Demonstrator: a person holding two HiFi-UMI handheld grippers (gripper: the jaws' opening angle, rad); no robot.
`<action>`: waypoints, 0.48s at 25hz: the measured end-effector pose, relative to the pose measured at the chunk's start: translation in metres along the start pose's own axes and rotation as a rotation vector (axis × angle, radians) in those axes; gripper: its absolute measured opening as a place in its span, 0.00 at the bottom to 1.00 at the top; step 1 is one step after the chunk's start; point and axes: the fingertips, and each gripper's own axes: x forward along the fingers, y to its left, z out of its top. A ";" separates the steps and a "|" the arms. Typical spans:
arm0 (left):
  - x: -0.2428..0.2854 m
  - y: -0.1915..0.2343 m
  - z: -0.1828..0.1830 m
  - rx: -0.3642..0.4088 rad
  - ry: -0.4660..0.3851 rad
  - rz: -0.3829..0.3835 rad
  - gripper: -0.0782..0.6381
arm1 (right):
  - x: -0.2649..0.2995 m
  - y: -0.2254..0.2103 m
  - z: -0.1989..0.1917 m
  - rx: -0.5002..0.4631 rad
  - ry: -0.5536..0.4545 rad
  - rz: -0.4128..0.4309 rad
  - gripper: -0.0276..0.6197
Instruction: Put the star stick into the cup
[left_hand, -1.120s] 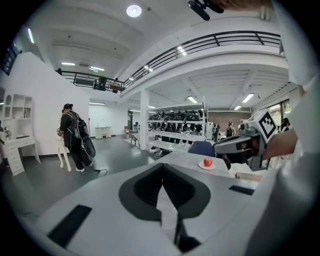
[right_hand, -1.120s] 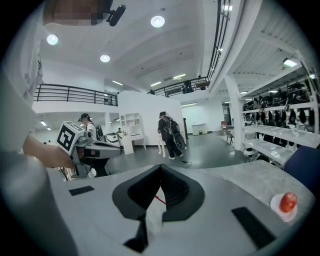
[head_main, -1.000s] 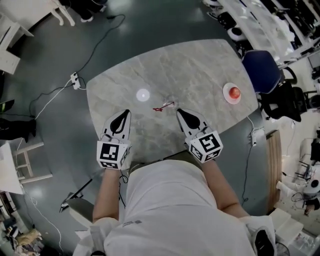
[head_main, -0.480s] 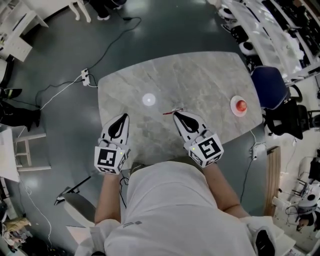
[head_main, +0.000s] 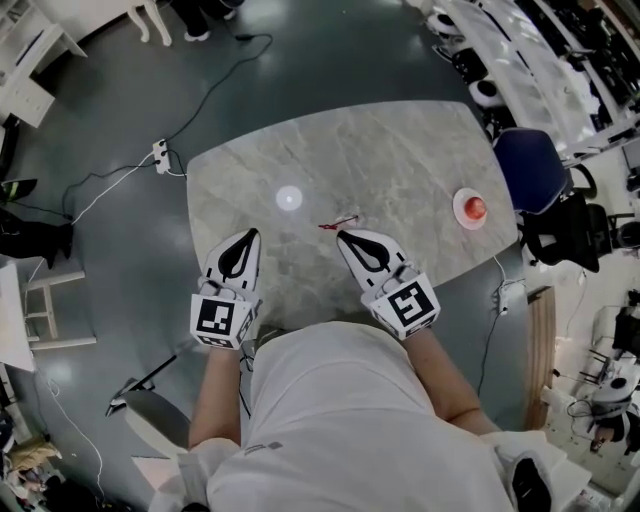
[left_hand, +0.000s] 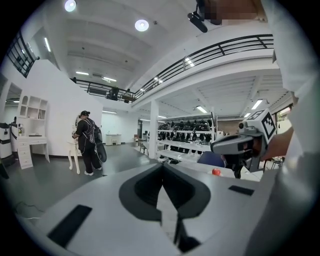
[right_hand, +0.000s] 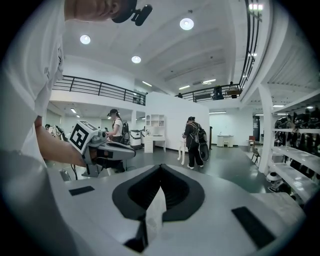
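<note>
A thin red star stick (head_main: 337, 222) lies flat on the grey marble table (head_main: 400, 160), near the middle. The cup (head_main: 289, 198), a small white round thing seen from above, stands to its left. My right gripper (head_main: 345, 236) is shut and empty, its tip just on the near side of the stick; I cannot tell whether they touch. My left gripper (head_main: 250, 236) is shut and empty too, nearer to me than the cup. Both gripper views look out level over the room, with the left gripper (left_hand: 162, 167) and the right gripper (right_hand: 160, 167) showing their jaws closed; stick and cup are hidden there.
A small plate (head_main: 466, 209) with a red fruit (head_main: 475, 207) sits near the table's right edge; the fruit (left_hand: 215, 171) also shows in the left gripper view. A blue chair (head_main: 530, 165) stands beyond that edge. Cables run over the floor at the left. People stand far off.
My right gripper has moved left and forward, so its tip is now right behind the stick. The left gripper has hardly moved. The stick still lies on the table.
</note>
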 end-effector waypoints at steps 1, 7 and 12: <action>0.002 -0.002 -0.001 0.001 0.004 -0.007 0.11 | -0.001 -0.001 -0.002 0.002 0.005 -0.003 0.06; 0.009 -0.011 -0.004 -0.003 0.015 -0.027 0.11 | -0.009 -0.009 -0.014 0.025 0.047 -0.017 0.06; 0.014 -0.011 -0.006 -0.004 0.024 -0.037 0.11 | -0.007 -0.011 -0.015 0.031 0.050 -0.020 0.06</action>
